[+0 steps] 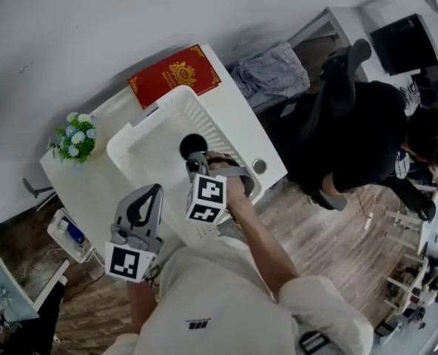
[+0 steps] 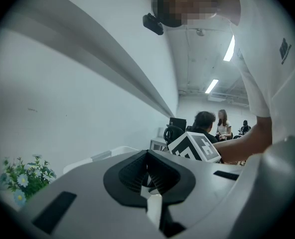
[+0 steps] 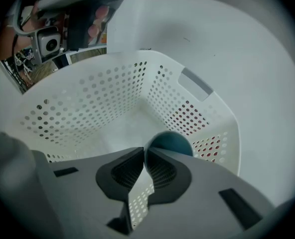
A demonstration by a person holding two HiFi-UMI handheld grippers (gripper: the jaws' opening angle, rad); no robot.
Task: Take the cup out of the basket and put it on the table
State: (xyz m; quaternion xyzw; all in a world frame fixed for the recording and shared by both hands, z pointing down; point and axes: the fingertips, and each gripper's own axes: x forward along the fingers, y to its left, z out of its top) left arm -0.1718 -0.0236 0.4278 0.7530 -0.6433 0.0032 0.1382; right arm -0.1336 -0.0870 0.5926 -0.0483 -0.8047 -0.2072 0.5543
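Dark teal cup, round, low inside white perforated basket, near its middle. Basket upright on white desk.

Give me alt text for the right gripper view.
The right gripper, jaws closed together, points down into a white perforated basket at a dark teal cup just past its tips; whether they pinch the rim is unclear.
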